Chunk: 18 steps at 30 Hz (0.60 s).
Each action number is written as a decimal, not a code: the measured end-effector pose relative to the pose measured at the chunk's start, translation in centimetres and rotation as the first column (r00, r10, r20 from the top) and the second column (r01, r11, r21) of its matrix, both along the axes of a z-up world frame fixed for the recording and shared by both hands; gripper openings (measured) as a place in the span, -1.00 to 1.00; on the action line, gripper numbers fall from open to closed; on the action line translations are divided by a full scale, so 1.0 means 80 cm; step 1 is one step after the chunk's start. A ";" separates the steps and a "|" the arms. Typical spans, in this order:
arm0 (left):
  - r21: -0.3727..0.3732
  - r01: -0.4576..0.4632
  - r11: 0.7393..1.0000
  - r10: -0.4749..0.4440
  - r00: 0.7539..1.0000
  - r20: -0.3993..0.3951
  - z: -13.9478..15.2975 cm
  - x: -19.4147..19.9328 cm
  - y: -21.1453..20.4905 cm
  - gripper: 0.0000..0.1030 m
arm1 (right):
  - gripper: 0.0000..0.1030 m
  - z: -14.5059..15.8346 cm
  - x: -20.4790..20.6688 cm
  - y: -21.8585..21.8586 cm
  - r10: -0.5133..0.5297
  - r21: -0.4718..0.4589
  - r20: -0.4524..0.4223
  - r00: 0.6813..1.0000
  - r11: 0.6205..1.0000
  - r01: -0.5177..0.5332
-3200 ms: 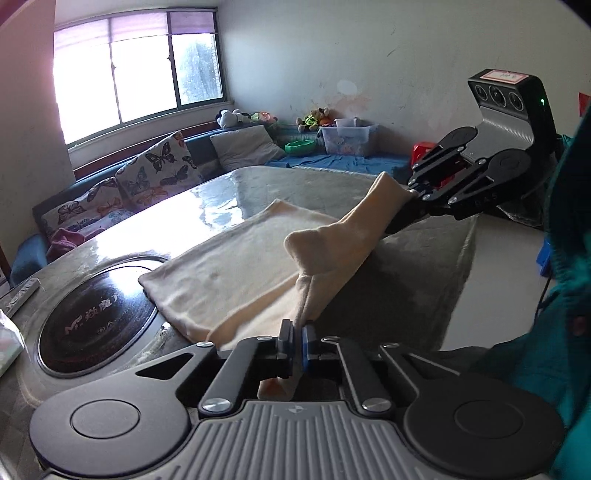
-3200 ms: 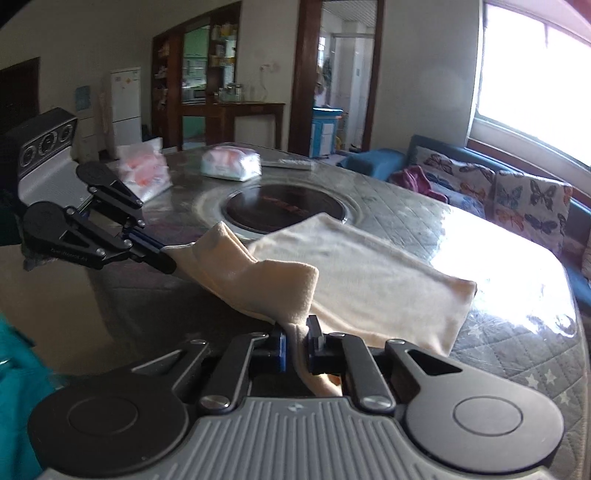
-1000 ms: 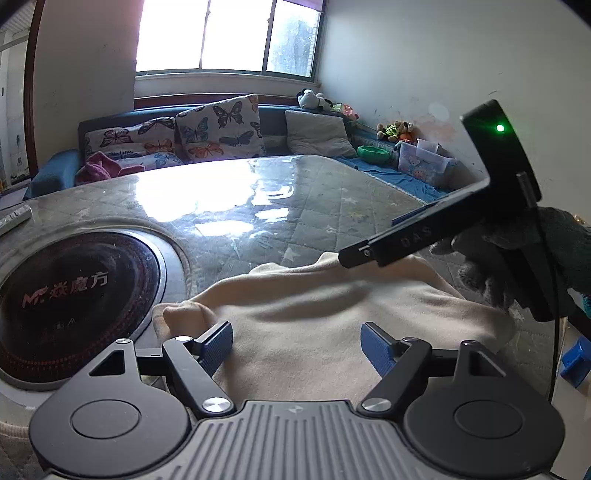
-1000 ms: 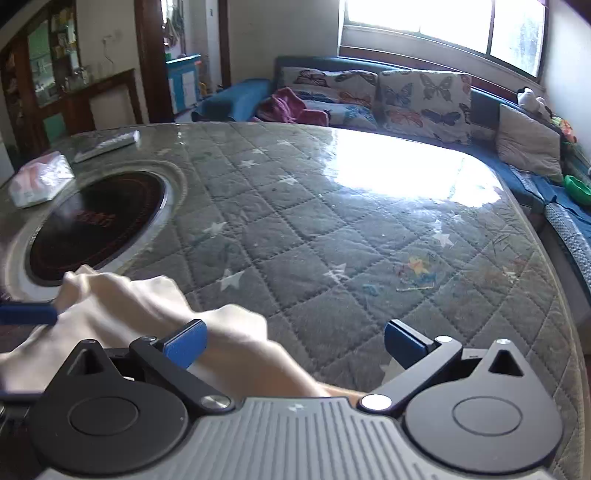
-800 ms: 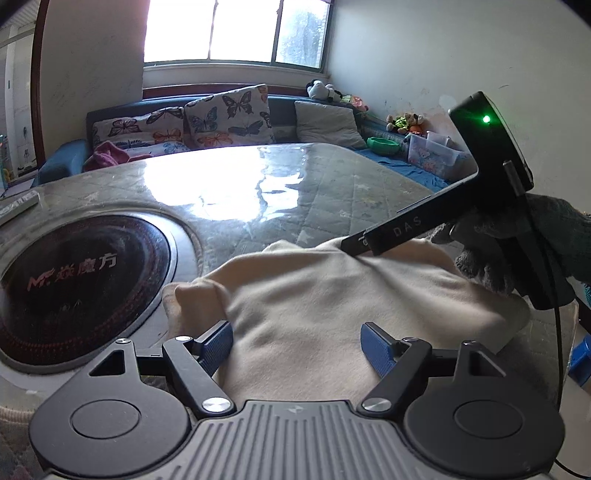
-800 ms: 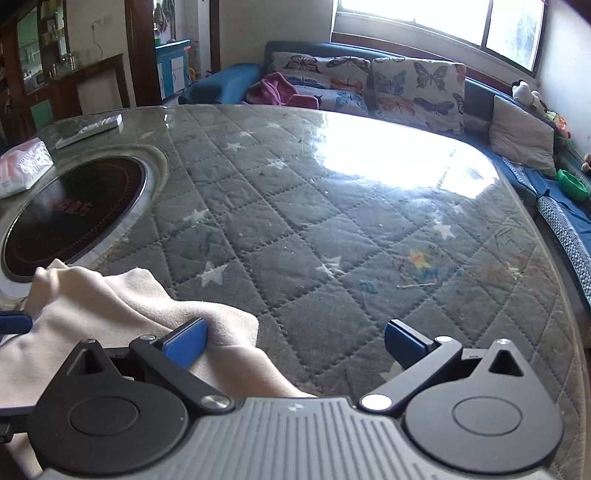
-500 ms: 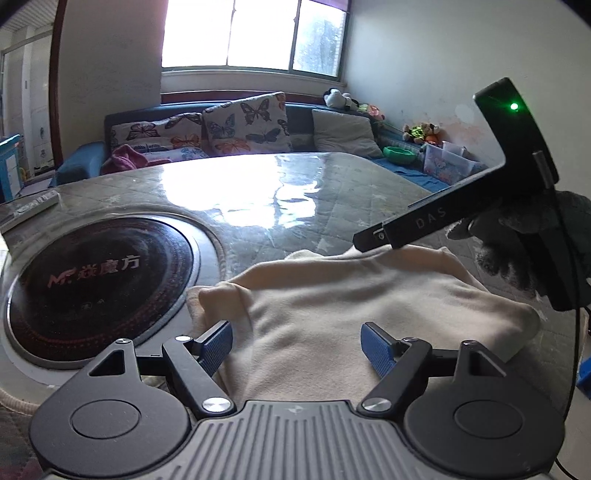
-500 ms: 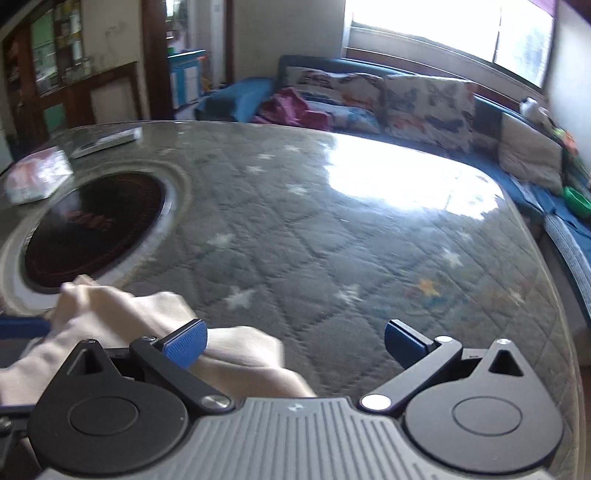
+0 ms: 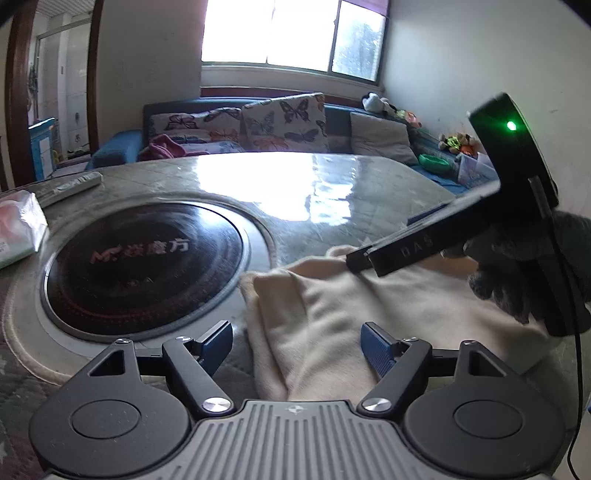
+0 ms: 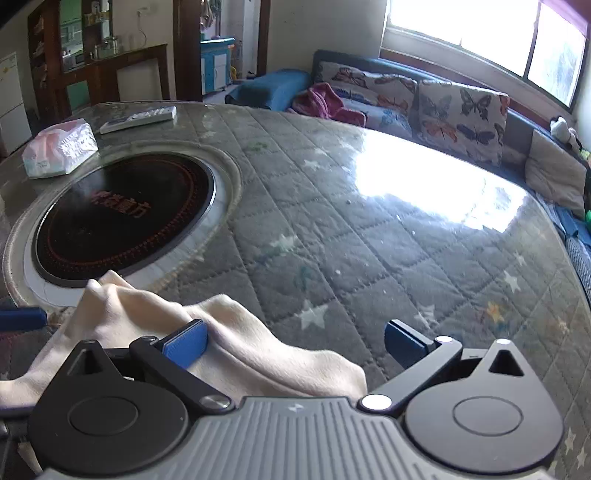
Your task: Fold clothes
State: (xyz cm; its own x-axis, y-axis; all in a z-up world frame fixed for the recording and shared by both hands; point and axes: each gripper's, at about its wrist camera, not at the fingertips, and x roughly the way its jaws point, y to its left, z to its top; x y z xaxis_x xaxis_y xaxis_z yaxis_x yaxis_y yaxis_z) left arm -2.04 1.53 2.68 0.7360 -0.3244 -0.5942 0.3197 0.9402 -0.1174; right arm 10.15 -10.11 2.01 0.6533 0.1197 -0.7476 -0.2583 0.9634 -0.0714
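Spread wide, blue pads (image 9: pixel 376 347) of the left gripper (image 9: pixel 297 345) on either side of a cream garment (image 9: pixel 332 317), gripping nothing; near hem of the cloth cut off behind the gripper body. Likewise parted, jaws of the right gripper (image 10: pixel 295 341), left pad (image 10: pixel 186 345) lying against a raised fold of the garment (image 10: pixel 236 339), right pad above bare quilted cover, nothing clamped. Seen from the left wrist, the right gripper (image 9: pixel 364 260) reaching over the far edge of the cloth, held in a gloved hand (image 9: pixel 517 266); whether its tip touches the fabric hard to tell. Folded in a rumpled bundle at the near edge of the table (image 10: pixel 369 236), just beside the round black cooktop (image 10: pixel 122 218) sunk into the surface. Farther off, a tissue pack (image 10: pixel 59 149) and remote control (image 10: pixel 138 118) beyond the cooktop. Behind, a blue sofa (image 10: pixel 273 86) with butterfly cushions (image 10: pixel 461 112) under a glaring window (image 9: pixel 291 35), detail outside washed out. By the wall, a plastic bin (image 9: pixel 472 168), contents too small to make out.
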 end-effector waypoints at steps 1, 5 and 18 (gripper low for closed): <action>-0.004 -0.009 1.000 0.009 1.000 0.003 0.002 0.001 0.003 0.53 | 1.00 0.001 0.001 0.002 0.006 0.007 -0.001 1.000 1.000 -0.006; 0.005 -0.041 0.999 0.041 0.999 -0.004 0.003 0.006 0.011 0.53 | 1.00 -0.004 0.006 0.013 0.025 0.002 -0.006 1.000 1.000 -0.025; 0.024 -0.109 0.994 0.110 0.993 -0.037 0.007 0.039 0.007 0.52 | 1.00 0.015 -0.008 0.009 0.019 -0.013 0.051 0.999 1.000 -0.018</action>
